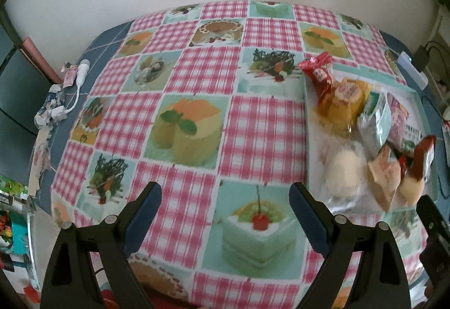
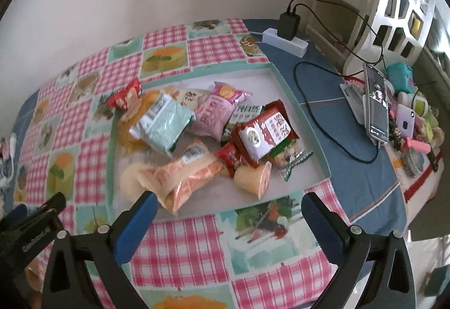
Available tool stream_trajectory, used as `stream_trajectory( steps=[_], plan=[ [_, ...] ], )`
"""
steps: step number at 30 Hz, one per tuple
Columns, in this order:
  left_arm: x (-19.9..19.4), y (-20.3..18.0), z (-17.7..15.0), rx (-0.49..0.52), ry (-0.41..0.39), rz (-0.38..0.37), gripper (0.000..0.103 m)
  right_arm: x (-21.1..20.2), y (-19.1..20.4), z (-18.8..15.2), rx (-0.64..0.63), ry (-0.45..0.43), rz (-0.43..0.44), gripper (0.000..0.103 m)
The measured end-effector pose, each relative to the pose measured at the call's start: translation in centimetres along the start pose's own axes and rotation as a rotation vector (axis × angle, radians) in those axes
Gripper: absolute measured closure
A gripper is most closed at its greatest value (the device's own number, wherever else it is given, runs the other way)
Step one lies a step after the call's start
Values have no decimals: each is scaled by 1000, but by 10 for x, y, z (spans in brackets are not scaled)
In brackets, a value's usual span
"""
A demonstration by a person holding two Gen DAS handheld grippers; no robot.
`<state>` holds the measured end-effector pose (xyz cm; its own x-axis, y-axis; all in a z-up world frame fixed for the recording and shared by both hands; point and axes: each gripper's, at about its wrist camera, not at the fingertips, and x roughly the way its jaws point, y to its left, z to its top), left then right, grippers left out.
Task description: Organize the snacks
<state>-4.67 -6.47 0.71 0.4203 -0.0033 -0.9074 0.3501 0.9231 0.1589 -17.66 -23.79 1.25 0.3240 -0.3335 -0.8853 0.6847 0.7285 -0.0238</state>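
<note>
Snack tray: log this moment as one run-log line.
left claw open, over tablecloth | right claw open, before snack tray | snacks piled in tray | nothing held

Yellow packet (image 2: 135, 123) mostly buried under green packet (image 2: 163, 123); phone (image 2: 377, 103) screen content illegible.

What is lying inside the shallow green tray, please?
The green tray holds a heap of snack packets, including a pink packet and a silver-green packet. Whatever lies beneath the heap is covered.
</note>
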Motion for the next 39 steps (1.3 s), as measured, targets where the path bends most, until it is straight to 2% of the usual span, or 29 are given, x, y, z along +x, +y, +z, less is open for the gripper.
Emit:
stream_trajectory(
  steps=[4,8,13,39],
  plan=[
    [-2,0,-9,20,1,2,11,-5,3,-11,-25,-9,2,0],
    [-6,6,-12,-7,-5,-6,11,-8,4,-17,-41,-16,5,0],
    [-4,12,-12,-32,1,-2,11,-11,5,-17,-46,-31,1,0],
    [3,8,-11,3,26,57,11,-6,11,-17,-69,-4,-19,0]
  ],
)
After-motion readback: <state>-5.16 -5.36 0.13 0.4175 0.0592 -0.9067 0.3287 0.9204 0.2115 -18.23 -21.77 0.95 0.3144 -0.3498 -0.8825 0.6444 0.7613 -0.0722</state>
